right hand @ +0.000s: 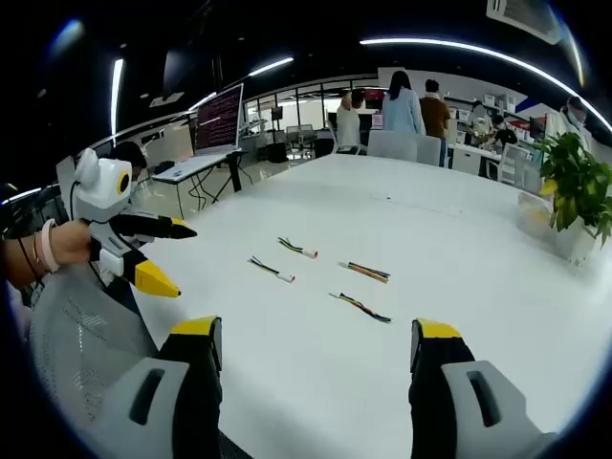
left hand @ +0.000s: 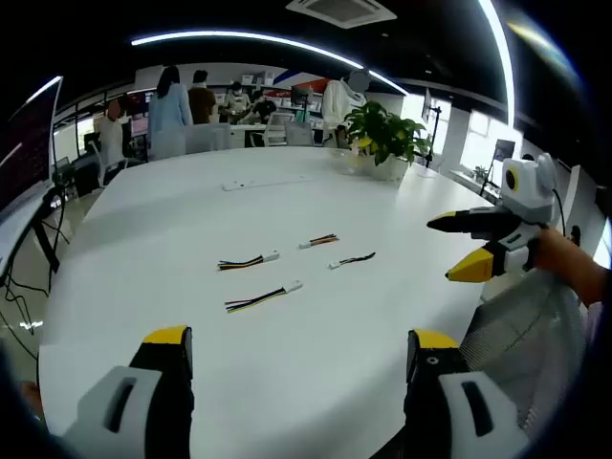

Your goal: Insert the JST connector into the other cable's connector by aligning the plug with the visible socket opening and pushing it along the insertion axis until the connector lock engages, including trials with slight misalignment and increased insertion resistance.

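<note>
Both grippers, left (left hand: 298, 346) and right (right hand: 316, 335), hovered with jaws spread and empty above four cables (left hand: 262, 298) lying apart on the white table (left hand: 191, 201).

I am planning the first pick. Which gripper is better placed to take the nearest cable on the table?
Left, narrowly. In the left gripper view, the yellow-black cable lies just ahead of the open left gripper. The right gripper, also open, has its closest cable similarly near, so either could start.
</note>
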Demonstrator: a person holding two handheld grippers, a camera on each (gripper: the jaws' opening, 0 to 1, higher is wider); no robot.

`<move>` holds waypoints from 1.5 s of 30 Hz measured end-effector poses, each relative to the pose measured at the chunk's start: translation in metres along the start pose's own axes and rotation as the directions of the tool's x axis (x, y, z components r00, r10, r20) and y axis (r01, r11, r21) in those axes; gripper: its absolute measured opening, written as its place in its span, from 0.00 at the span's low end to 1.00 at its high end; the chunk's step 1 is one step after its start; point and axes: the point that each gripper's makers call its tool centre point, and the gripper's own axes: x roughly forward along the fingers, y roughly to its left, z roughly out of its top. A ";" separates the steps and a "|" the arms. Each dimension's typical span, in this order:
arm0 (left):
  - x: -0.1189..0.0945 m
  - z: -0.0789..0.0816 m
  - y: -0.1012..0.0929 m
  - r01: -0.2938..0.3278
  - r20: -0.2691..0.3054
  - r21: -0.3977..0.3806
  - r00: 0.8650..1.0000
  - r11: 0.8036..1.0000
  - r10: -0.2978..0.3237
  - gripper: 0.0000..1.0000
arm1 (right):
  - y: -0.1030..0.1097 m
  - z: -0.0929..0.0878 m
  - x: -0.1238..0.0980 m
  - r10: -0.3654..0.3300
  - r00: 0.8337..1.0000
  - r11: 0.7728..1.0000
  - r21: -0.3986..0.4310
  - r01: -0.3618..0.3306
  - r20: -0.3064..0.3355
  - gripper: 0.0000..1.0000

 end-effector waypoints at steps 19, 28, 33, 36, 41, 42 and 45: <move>0.001 -0.003 -0.003 0.006 -0.020 0.054 1.000 0.998 -0.005 0.92 | 0.005 -0.002 0.001 0.019 1.000 1.000 -0.003 -0.019 -0.006 0.80; 0.001 -0.003 -0.001 0.002 -0.021 0.049 1.000 0.999 -0.001 0.92 | 0.006 -0.002 0.002 0.026 1.000 1.000 0.001 -0.026 -0.009 0.80; 0.002 -0.004 -0.002 0.014 -0.023 0.040 1.000 0.999 -0.013 0.92 | 0.008 -0.004 0.003 0.030 0.999 1.000 -0.006 -0.030 -0.015 0.80; 0.002 -0.002 -0.004 0.022 -0.014 0.034 1.000 0.999 -0.021 0.91 | 0.006 -0.003 0.002 0.027 1.000 1.000 -0.002 -0.027 -0.013 0.79; 0.003 -0.005 -0.005 0.018 -0.036 0.066 0.999 0.998 -0.016 0.90 | 0.007 -0.003 0.003 0.034 0.999 0.999 0.003 -0.034 -0.013 0.77; 0.003 -0.006 -0.005 0.021 -0.036 0.067 0.999 0.998 -0.019 0.90 | 0.007 -0.003 0.003 0.035 0.999 0.999 0.003 -0.035 -0.013 0.77; 0.002 -0.005 -0.005 0.027 -0.032 0.051 0.999 0.998 -0.026 0.88 | 0.006 -0.003 0.002 0.029 0.999 1.000 -0.005 -0.029 -0.014 0.77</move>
